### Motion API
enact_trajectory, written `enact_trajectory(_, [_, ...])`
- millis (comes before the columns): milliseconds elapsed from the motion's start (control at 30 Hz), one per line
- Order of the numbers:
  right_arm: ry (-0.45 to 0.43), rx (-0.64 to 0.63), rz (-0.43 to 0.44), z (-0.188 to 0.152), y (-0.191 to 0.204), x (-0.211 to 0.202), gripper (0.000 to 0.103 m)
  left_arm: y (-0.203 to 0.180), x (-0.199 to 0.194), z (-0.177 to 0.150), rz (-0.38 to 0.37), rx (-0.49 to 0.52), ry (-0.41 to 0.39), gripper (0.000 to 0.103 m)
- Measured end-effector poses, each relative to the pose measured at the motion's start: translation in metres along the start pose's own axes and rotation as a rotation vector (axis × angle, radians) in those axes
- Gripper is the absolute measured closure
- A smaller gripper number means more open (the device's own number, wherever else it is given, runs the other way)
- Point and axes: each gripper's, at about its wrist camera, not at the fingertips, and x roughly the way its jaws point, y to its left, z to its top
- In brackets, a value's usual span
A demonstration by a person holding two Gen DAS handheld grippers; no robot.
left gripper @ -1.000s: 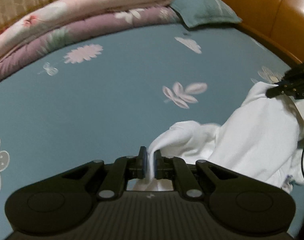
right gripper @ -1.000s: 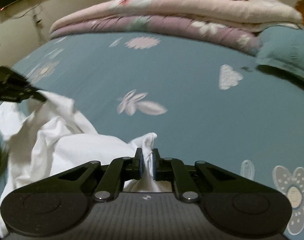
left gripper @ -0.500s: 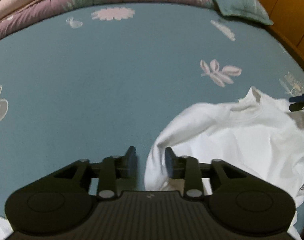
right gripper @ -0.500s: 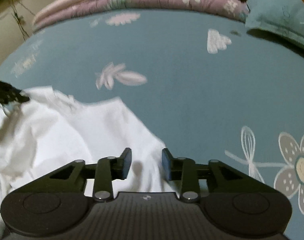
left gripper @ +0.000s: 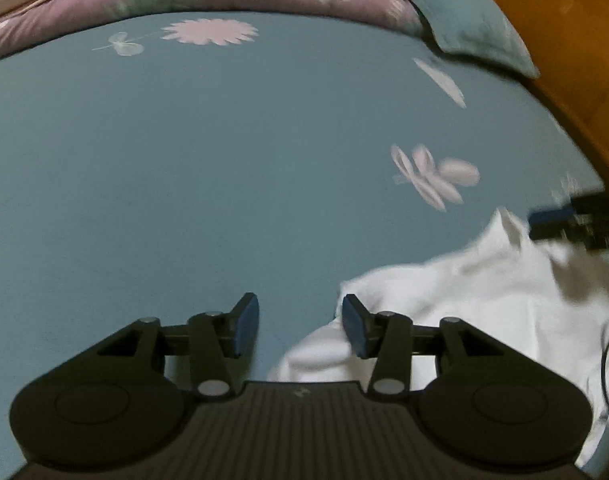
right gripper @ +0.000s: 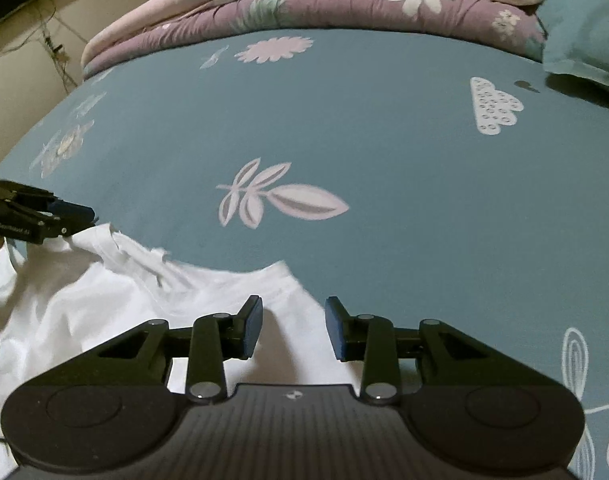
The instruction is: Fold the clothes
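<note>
A white T-shirt (left gripper: 484, 300) lies rumpled on the teal flowered bed sheet (left gripper: 184, 180). In the left wrist view my left gripper (left gripper: 300, 326) is open and empty, with the shirt's edge at its right finger. In the right wrist view my right gripper (right gripper: 292, 330) is open and empty just above the same shirt (right gripper: 116, 304), near its far edge. Each gripper shows in the other's view: the right one (left gripper: 576, 222) at the shirt's far right, the left one (right gripper: 36, 216) at its far left.
Folded quilts (right gripper: 324, 0) are stacked along the far side of the bed. A teal pillow (left gripper: 472, 28) lies at the far right. A wooden headboard (left gripper: 564, 40) borders the right side. The sheet's left edge (right gripper: 36, 128) drops off towards a wall.
Both grippers were shut on the shirt's corners a second ago. They opened and let the shirt drop onto the sheet, then opened wider. The shirt now lies flatter.
</note>
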Motion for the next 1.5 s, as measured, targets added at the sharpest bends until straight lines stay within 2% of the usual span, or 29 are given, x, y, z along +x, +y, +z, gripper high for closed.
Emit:
enact_trajectory(100, [0.013, -0.038, -0.02, -0.009, 0.007, 0.006, 0.063, -0.017, 0.0, -0.013, 0.034, 0.07, 0.005, 0.057])
enact_trajectory(300, [-0.002, -0.088, -0.034, -0.019, 0.015, 0.009, 0.054, -0.034, -0.002, -0.023, 0.066, 0.15, -0.011, 0.057])
enact_trajectory(467, [-0.005, -0.129, -0.037, -0.01, 0.021, 0.006, 0.054, -0.052, -0.002, -0.018, 0.099, 0.328, -0.032, 0.059])
enact_trajectory(567, [-0.043, -0.114, 0.001, 0.002, 0.017, 0.0, 0.054, -0.049, -0.002, -0.009, 0.051, 0.323, -0.037, 0.06])
enact_trajectory(700, [-0.059, -0.109, -0.005, 0.013, 0.008, 0.002, 0.054, -0.044, 0.002, -0.001, -0.008, 0.305, -0.021, 0.062])
enact_trajectory(767, [-0.03, -0.131, -0.016, 0.01, 0.006, 0.012, 0.054, -0.044, 0.01, -0.004, -0.018, 0.307, 0.017, 0.062])
enact_trajectory(933, [-0.013, -0.229, -0.063, -0.004, 0.02, 0.022, 0.054, -0.051, 0.01, -0.013, -0.003, 0.274, 0.013, 0.071])
enact_trajectory(1033, [0.001, -0.275, -0.071, -0.009, 0.033, 0.021, 0.059, -0.061, 0.008, -0.018, 0.015, 0.28, 0.024, 0.077])
enact_trajectory(1100, [0.017, -0.287, -0.065, -0.009, 0.036, 0.019, 0.066, -0.063, 0.007, -0.018, 0.02, 0.273, 0.032, 0.08])
enact_trajectory(1133, [0.026, -0.288, -0.061, -0.009, 0.036, 0.019, 0.072, -0.064, 0.006, -0.018, 0.022, 0.269, 0.033, 0.082])
enact_trajectory(1167, [0.032, -0.292, -0.058, -0.008, 0.035, 0.019, 0.082, -0.064, 0.004, -0.018, 0.024, 0.265, 0.03, 0.083])
enact_trajectory(1233, [0.038, -0.312, -0.066, -0.008, 0.037, 0.017, 0.094, -0.064, 0.001, -0.016, 0.032, 0.266, 0.015, 0.089])
enact_trajectory(1500, [-0.056, -0.308, -0.152, 0.006, 0.036, 0.006, 0.097, -0.056, -0.012, 0.013, 0.104, 0.273, -0.113, 0.093])
